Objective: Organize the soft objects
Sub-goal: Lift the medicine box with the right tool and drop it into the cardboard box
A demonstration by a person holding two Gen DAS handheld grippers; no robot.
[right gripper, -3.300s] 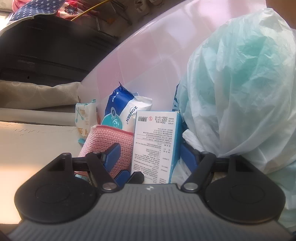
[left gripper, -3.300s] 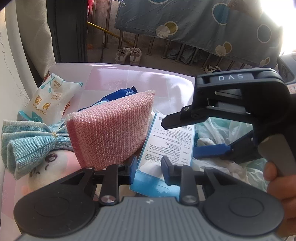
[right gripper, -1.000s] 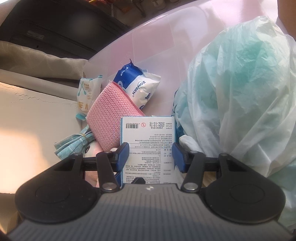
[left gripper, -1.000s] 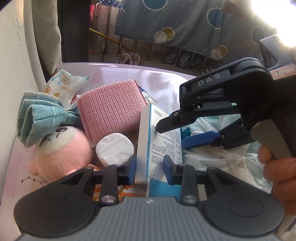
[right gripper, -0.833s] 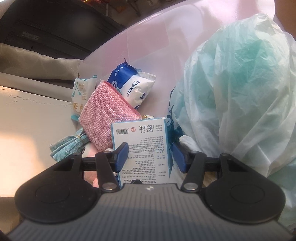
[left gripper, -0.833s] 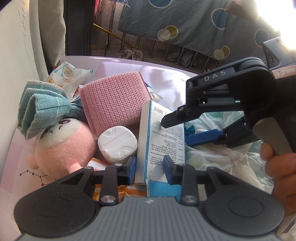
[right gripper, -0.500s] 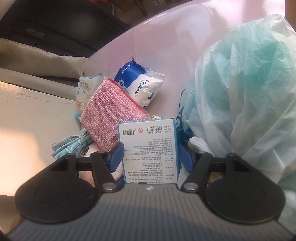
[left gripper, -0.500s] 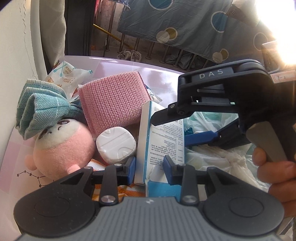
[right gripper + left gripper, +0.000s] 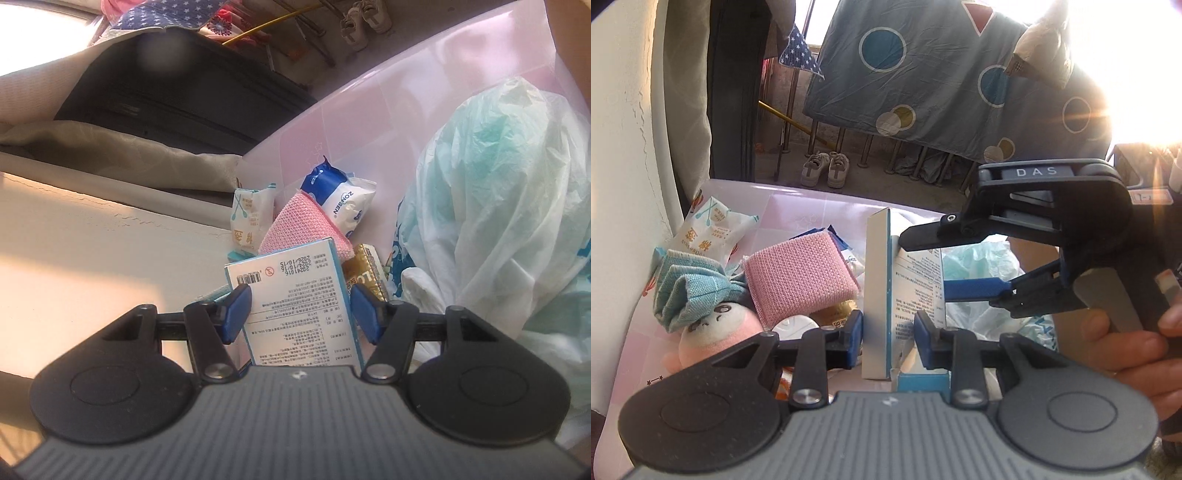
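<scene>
A white-and-blue printed box (image 9: 882, 288) stands upright above the pink bin (image 9: 812, 206). My left gripper (image 9: 888, 334) is shut on its narrow sides, jaws still closing. My right gripper (image 9: 301, 314) straddles the box (image 9: 295, 302) across its wide face. Its jaws are closing and the pads sit just beside the edges. In the left wrist view its blue finger (image 9: 975, 286) reaches the box's right edge. Below in the bin lie a pink sponge (image 9: 799, 275), a pink plush doll (image 9: 713, 332) with a teal bow (image 9: 690, 284), and soft packets.
A cotton-swab packet (image 9: 709, 229) and a blue-white wipe packet (image 9: 341, 203) lean on the bin's far wall. A bulky pale green plastic bag (image 9: 498, 221) fills the bin's right side. A gold packet (image 9: 364, 275) and a white round case (image 9: 796, 326) lie near the sponge. A hand (image 9: 1126, 343) holds the right gripper.
Both grippers have risen with the box, which now stands well above the sponge and doll. In the right wrist view the box has tilted, and the right jaws widened and then narrowed.
</scene>
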